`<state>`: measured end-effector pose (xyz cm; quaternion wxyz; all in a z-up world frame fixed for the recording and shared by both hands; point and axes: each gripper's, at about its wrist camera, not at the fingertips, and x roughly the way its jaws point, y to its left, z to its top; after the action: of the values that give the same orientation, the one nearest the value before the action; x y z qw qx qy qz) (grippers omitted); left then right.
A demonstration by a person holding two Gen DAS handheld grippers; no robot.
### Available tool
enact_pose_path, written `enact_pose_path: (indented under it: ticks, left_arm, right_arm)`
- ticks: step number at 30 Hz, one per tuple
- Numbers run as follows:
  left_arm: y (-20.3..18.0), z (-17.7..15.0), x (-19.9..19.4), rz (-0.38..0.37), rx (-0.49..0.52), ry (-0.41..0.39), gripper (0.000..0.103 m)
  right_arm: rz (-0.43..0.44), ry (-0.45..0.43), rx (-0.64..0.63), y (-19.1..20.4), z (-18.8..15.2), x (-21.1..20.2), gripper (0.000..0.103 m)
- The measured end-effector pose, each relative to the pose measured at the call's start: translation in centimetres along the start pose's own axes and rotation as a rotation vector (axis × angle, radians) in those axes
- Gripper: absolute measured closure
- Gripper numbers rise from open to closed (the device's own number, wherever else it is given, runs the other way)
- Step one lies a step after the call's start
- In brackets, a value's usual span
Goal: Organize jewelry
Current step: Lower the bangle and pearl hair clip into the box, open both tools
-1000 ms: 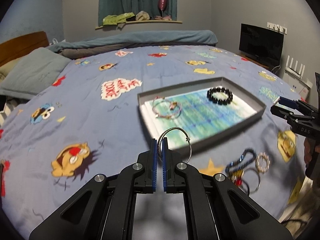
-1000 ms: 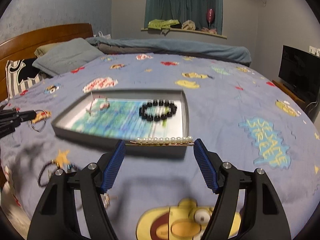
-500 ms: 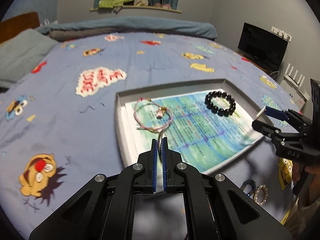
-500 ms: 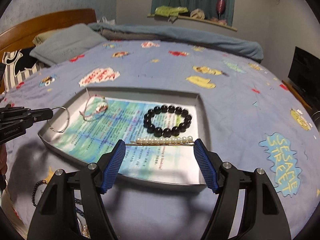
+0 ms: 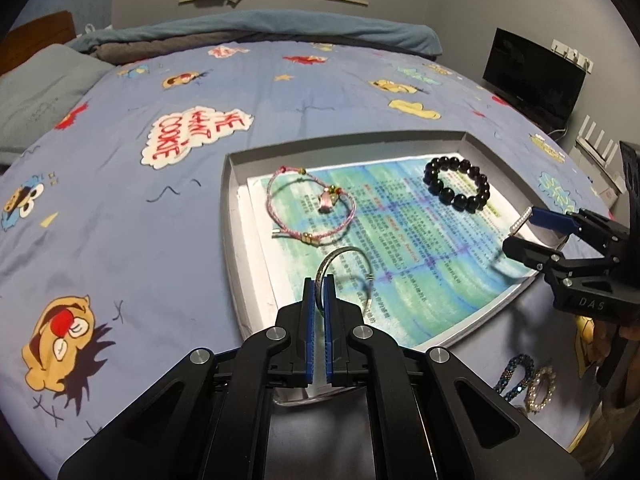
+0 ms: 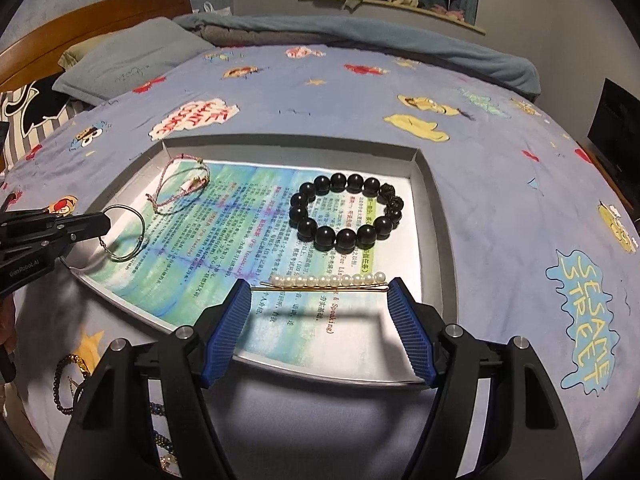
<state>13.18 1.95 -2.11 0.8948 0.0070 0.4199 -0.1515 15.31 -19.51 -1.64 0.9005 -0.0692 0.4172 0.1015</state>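
A grey tray [image 5: 234, 216] lined with a green-blue printed sheet lies on the bed; it also shows in the right wrist view [image 6: 438, 240]. In it lie a pink cord bracelet [image 5: 310, 210] and a black bead bracelet [image 5: 456, 189]. My left gripper [image 5: 319, 280] is shut on a silver wire bangle [image 5: 348, 270], held just over the tray's near left part [image 6: 124, 236]. My right gripper [image 6: 320, 290] holds a pearl hairpin [image 6: 326, 282] lengthwise between its pads, over the tray's right front; the pin's end shows in the left wrist view [image 5: 520, 222].
Several loose bracelets lie on the blue cartoon bedspread outside the tray's front edge [image 5: 526, 380], [image 6: 72, 376]. Pillows [image 6: 128, 60] and a folded blanket [image 5: 260, 34] lie at the bed's far side. A black monitor [image 5: 534, 74] stands to the right.
Both grippers have moved forward and down over the tray. The bangle now hangs low over the printed sheet, and the pearl pin is above the tray's front part.
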Motion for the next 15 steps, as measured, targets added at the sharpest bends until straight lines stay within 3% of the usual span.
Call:
enact_pose_path:
  ticks: [6, 15]
  left_arm:
    - [-0.1, -0.1, 0.9, 0.004, -0.006, 0.026, 0.098]
    - [-0.4, -0.2, 1.7, 0.027, 0.017, 0.046, 0.098]
  right_arm:
    - [0.015, 0.048, 0.013, -0.3, 0.3, 0.5, 0.033]
    - [0.023, 0.051, 0.029, -0.4, 0.2, 0.7, 0.033]
